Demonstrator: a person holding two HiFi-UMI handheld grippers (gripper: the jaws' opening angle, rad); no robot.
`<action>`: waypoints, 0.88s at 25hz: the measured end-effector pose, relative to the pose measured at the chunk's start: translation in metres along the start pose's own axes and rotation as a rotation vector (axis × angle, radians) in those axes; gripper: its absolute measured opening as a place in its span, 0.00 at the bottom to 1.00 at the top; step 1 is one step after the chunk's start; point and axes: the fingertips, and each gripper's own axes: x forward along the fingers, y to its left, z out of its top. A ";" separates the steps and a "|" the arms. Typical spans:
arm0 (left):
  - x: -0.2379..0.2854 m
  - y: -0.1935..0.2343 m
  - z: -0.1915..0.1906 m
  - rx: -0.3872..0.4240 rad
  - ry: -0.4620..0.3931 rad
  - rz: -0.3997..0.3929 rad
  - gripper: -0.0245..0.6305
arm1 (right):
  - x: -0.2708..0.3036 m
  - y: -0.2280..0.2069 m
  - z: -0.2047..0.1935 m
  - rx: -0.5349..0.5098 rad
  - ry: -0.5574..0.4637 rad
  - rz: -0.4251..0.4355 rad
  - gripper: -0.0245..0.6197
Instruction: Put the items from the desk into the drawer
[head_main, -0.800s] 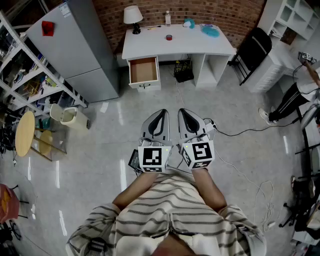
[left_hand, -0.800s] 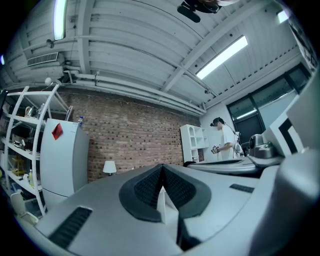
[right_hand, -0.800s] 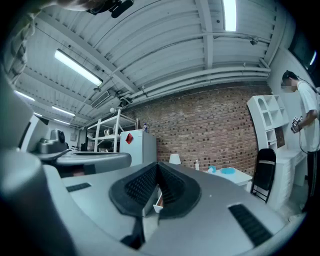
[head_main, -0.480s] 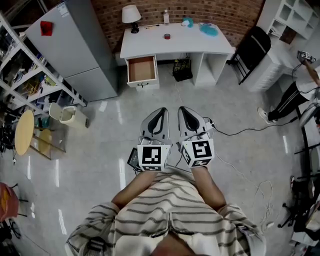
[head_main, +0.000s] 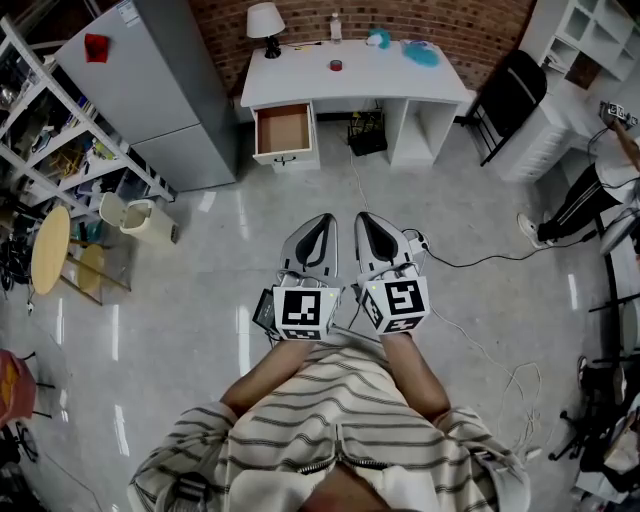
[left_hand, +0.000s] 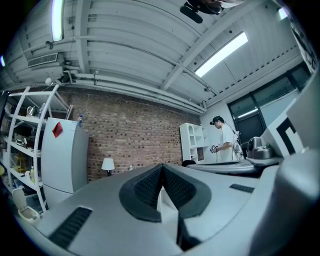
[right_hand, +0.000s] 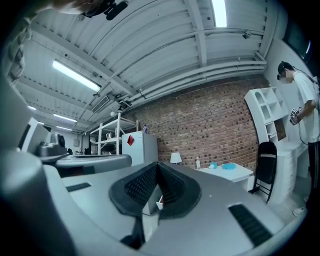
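Tape roll (head_main: 336, 65), bottle (head_main: 335, 27), teal stuff (head_main: 420, 52) and lamp (head_main: 265, 22) all sit on the surface (head_main: 300, 80), which has slid slightly up the head view since a moment ago. Drawer (head_main: 283, 130) is open, bare wood inside. Left hand-held gripper (head_main: 322, 225) and right hand-held gripper (head_main: 364, 222) are pinched together, empty, well back over the floor (head_main: 200, 260), with a cable (head_main: 470, 262) just beside them.

We wear a loose cream shirt (head_main: 335, 415) with thin dark horizontal stripes. Our pale grey, shell-shaped left gripper (head_main: 321, 226) and right gripper (head_main: 364, 224) have black ribbed pads (left_hand: 148, 189); each carries a white cube (head_main: 303, 313) printed with black square markers.
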 end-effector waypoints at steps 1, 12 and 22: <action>-0.001 -0.006 -0.001 -0.003 0.002 0.003 0.04 | -0.006 -0.003 0.000 0.002 0.001 0.003 0.05; -0.014 -0.050 -0.016 0.029 0.047 0.028 0.04 | -0.052 -0.035 -0.004 0.049 -0.019 -0.003 0.05; 0.022 -0.045 -0.022 0.027 0.031 0.028 0.04 | -0.028 -0.062 -0.007 0.026 -0.015 -0.007 0.06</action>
